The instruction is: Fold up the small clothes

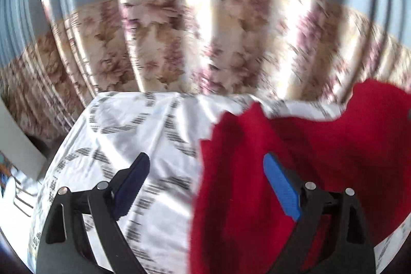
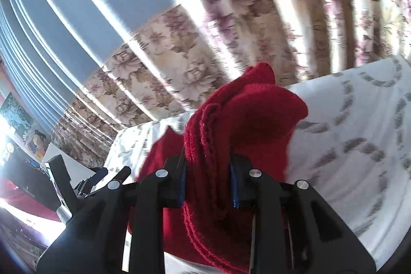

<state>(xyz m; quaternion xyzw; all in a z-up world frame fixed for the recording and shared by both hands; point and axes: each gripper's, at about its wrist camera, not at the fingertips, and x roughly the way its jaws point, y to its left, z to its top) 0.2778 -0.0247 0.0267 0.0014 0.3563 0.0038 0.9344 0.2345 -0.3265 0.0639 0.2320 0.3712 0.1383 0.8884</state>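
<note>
The red knit garment [image 2: 241, 125] looks soft, light and floppy — best taken by an edge. The right claw [image 2: 208, 184] is clenched on its bunched folds; the left claw [image 1: 205, 184] gapes, released, over the white patterned sheet [image 1: 123, 120].

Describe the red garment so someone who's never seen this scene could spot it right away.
Find the white sheet with grey dashed rings, before the floral curtain. On it, the red garment bunches in the right gripper. It's the only solid red, fuzzy knit there.
</note>
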